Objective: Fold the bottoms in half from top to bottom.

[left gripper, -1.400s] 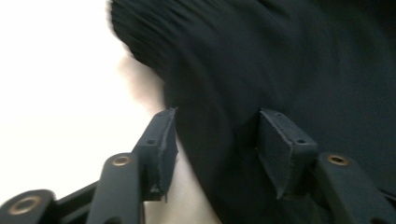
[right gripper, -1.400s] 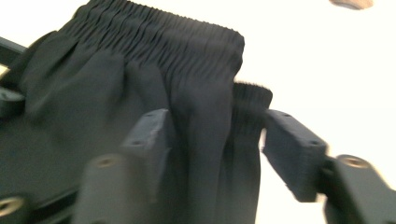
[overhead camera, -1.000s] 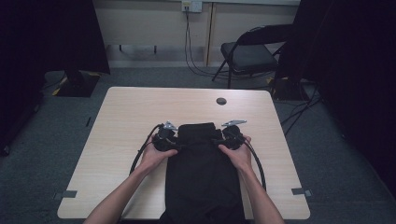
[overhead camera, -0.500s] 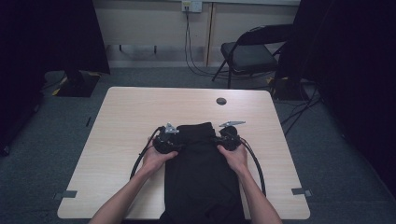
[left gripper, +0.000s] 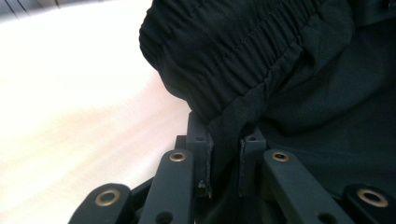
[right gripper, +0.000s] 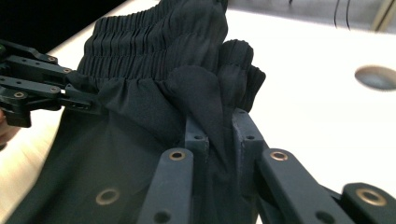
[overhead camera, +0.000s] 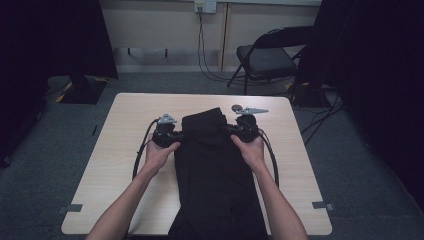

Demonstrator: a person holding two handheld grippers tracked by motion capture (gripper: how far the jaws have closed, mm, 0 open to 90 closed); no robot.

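Both tongs were clamped on the waistband of the black pants point(overhead camera: 215, 165), one per side. Left tongs point(left gripper: 223, 163) had a fold of cloth just below the elastic pinched between nearly closed jaws; right tongs point(right gripper: 220, 154) held a thicker bunched wad at the other end. The pants lay lengthwise down the middle of the surface point(overhead camera: 125, 150), waistband far from me and lifted into a hump, legs running off the near edge.

My read: a fold or a pull-up of the waist end. To do it cleanly I'd have kept both hands level and moved them together, kept the band taut between the tongs, and avoided twisting. The right grip looked bulkier, so slip or uneven drag there was the risk. The small dark disc point(overhead camera: 237, 107) beyond was clear of the cloth.
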